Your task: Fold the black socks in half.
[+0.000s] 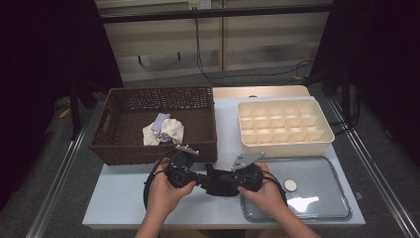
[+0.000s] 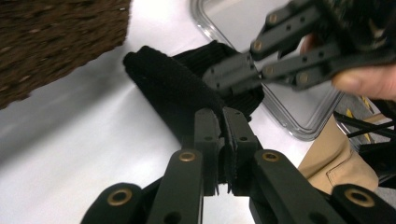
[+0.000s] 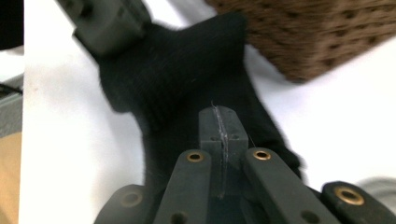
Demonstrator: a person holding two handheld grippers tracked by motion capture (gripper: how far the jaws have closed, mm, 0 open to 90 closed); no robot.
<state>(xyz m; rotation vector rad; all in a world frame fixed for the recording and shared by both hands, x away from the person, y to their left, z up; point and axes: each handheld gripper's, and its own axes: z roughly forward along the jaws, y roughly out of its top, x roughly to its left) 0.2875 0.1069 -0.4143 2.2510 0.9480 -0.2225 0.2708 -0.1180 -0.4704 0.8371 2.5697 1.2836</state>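
White table (image 1: 124, 198), basket (image 1: 114, 148) at 11 o'clock, black sock (image 1: 220, 182) at 6.
Both left gripper (image 1: 200, 179) and right gripper (image 1: 233, 181) pinched sock; soft, light, probably best gripped at opposite edges.

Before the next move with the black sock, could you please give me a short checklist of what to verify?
1. Left gripper shut on the black knitted sock: ok.
2. Right gripper shut on the sock: ok.
3. Sock held between both grippers over the white table: ok.
4. Brown woven basket clear of the sock: ok.
5. Cream divided plastic box has free compartments: ok.
6. Whether the sock is fully folded: cannot tell.
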